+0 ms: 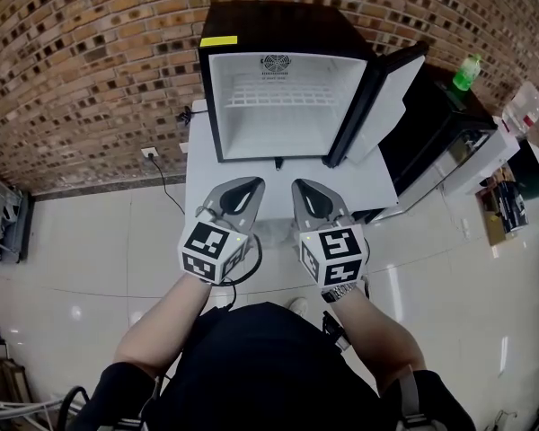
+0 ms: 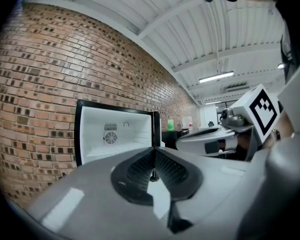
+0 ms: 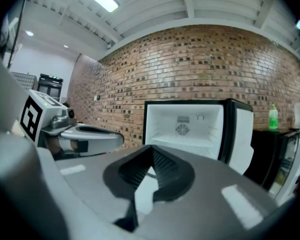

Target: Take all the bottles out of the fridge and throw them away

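The small black fridge (image 1: 278,106) stands open on a white stand, its door (image 1: 386,106) swung to the right. Its white inside holds one wire shelf and no bottle that I can see. A green bottle (image 1: 467,72) stands on the black cabinet to the right of the fridge; it also shows in the left gripper view (image 2: 170,123) and the right gripper view (image 3: 273,117). My left gripper (image 1: 251,185) and right gripper (image 1: 301,187) hover side by side in front of the fridge, both shut with nothing between the jaws. The fridge (image 2: 115,134) lies ahead of both (image 3: 185,126).
The white stand (image 1: 207,178) juts toward me under the fridge. A black cabinet (image 1: 431,124) and a white unit (image 1: 481,155) crowd the right side. A brick wall runs behind, with a socket (image 1: 150,152) and cable at the left. Pale tiled floor lies around me.
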### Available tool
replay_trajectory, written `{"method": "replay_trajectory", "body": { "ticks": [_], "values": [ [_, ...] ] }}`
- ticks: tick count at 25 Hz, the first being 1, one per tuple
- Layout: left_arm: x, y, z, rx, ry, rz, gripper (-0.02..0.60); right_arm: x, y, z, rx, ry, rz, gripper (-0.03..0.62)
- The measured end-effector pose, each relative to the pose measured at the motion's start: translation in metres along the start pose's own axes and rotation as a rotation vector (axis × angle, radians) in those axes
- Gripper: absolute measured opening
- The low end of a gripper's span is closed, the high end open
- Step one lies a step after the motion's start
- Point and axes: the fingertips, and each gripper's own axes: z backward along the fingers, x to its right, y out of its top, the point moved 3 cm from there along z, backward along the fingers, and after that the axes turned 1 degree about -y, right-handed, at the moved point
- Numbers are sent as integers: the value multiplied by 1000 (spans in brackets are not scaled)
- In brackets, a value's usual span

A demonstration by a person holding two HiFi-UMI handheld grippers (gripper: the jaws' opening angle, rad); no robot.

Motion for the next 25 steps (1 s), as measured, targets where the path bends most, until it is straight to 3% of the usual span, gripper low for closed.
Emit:
{"method": "replay_trajectory", "body": {
  "ticks": [25],
  "values": [
    [5, 5, 0, 7, -46, -21, 3, -5, 5, 4, -14, -27, 24, 2]
  ]
}}
